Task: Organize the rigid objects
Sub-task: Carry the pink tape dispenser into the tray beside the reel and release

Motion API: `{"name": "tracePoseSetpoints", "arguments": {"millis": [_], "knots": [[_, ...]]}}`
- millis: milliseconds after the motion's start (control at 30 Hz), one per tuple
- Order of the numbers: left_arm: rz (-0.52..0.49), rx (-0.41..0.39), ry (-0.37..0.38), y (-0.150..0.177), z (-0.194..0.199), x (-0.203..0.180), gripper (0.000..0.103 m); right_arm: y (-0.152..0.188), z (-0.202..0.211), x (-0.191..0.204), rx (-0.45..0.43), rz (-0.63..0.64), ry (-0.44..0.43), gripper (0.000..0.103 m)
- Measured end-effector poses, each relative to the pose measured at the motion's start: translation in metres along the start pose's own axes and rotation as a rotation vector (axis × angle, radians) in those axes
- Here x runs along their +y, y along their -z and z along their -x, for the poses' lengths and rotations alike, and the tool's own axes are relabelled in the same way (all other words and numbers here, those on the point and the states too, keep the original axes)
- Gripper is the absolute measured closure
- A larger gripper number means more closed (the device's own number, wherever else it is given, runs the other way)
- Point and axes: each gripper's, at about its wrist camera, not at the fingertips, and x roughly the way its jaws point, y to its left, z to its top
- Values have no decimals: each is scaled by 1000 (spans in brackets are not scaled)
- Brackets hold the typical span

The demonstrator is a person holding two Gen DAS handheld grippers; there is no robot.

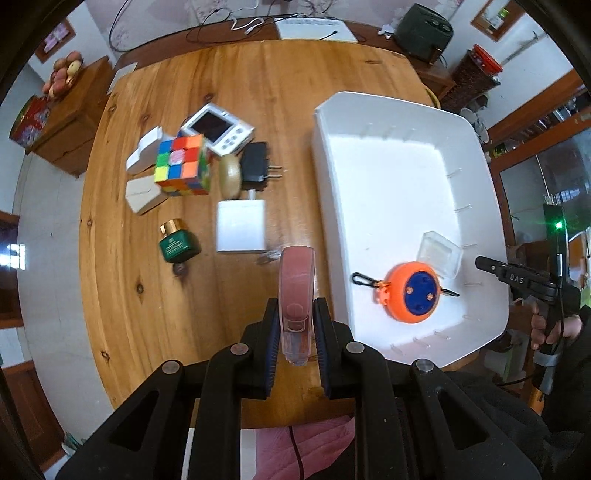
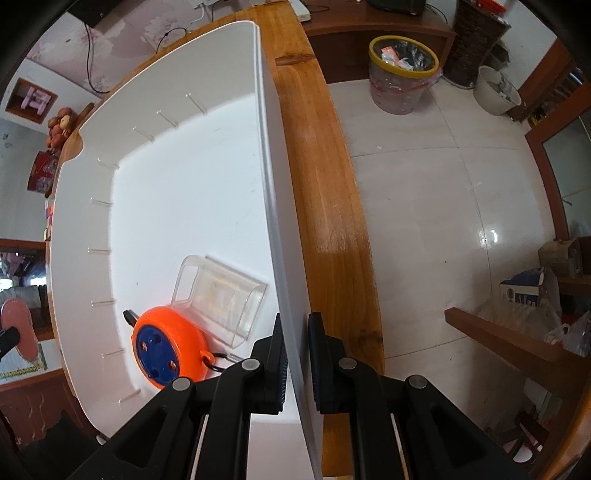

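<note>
My left gripper (image 1: 295, 314) is shut on a pink tape dispenser (image 1: 297, 277) and holds it above the wooden table (image 1: 147, 295), just left of the white bin (image 1: 388, 177). Inside the bin lie an orange reel with a blue centre (image 1: 412, 293) and a clear plastic box (image 1: 439, 256). My right gripper (image 2: 297, 354) is shut on the bin's right wall (image 2: 273, 184); the reel (image 2: 166, 347) and the clear box (image 2: 221, 299) lie close to it. Loose on the table are a Rubik's cube (image 1: 184, 164), a white screen device (image 1: 218, 129), a black plug (image 1: 255, 166), a white charger (image 1: 242, 230) and a green jar (image 1: 179, 243).
Two small white boxes (image 1: 144, 173) and a beige oval piece (image 1: 231, 175) lie beside the cube. Cables (image 1: 236, 22) run along the table's far end. The table's right edge (image 2: 332, 221) drops to a tiled floor with a waste basket (image 2: 402, 74).
</note>
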Motion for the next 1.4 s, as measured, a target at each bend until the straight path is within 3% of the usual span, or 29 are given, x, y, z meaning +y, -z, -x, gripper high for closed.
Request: {"name": "tracePoseSetpoints", "arguments": {"millis": [800,967,1100,1167,1233,1400], "knots": [[-181,-5,81,5,-9,-89,84,11,7,4,15,108,24,92],[-215,-48,91,7,-1,-98,83,12,7,5,15,108,25,92],[-220,-109,92,7,8,-96,77,13,7,5,17,105,27,92],[-204,-156,97,6,14,-92,69,14,7,5,17,104,29,92],[-189,-216,100,5,22,-87,54,15,7,5,18,103,31,92],[-176,-339,101,5,40,-72,43,15,6,4,20,99,37,92]]}}
